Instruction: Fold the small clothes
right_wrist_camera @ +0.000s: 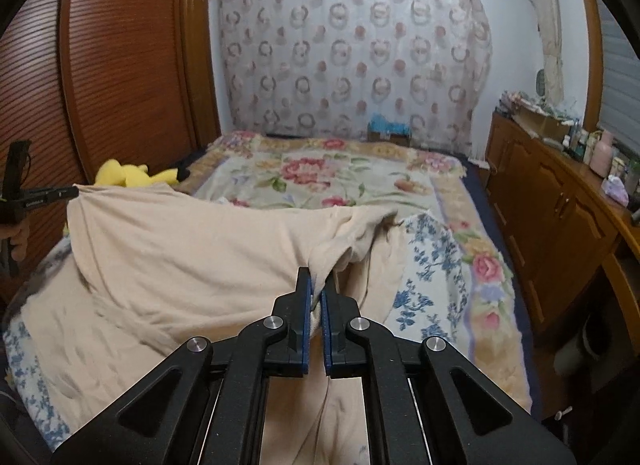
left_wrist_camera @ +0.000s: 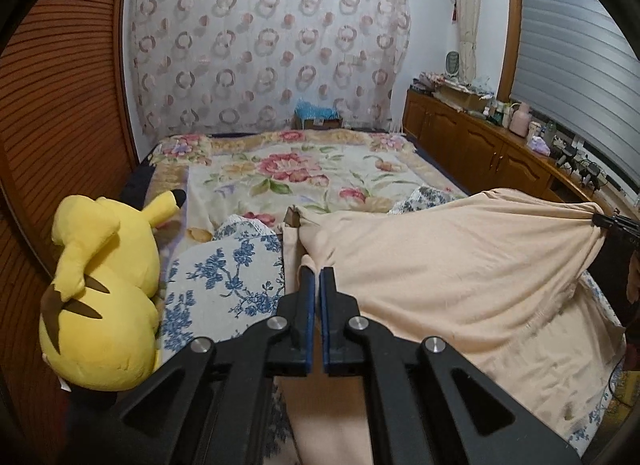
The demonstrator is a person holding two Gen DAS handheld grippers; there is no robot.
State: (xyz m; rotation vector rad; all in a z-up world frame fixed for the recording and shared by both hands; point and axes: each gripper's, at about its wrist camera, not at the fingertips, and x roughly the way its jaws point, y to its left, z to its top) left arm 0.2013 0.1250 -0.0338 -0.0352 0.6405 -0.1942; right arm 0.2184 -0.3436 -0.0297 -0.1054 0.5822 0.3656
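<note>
Between both pairs of blue pads, clamped tight: the near edge of the beige garment (left_wrist_camera: 460, 265), left gripper (left_wrist_camera: 317, 271) and right gripper (right_wrist_camera: 316, 277) each pinching a corner, cloth raised off the blue-flowered sheet (left_wrist_camera: 224, 265). Mid-fold, probably; next, carrying that edge forward toward the floral blanket (left_wrist_camera: 288, 173), level and taut.

The bed (left_wrist_camera: 304, 181) wears a floral blanket (left_wrist_camera: 288, 173), with a blue-flowered cloth (left_wrist_camera: 224, 277) laid over its near end. A yellow plush toy (left_wrist_camera: 100, 289) lies at the bed's left edge beside the wardrobe. A beige garment (right_wrist_camera: 192, 265) is spread on the blue-flowered cloth, its top edge raised off it.
</note>
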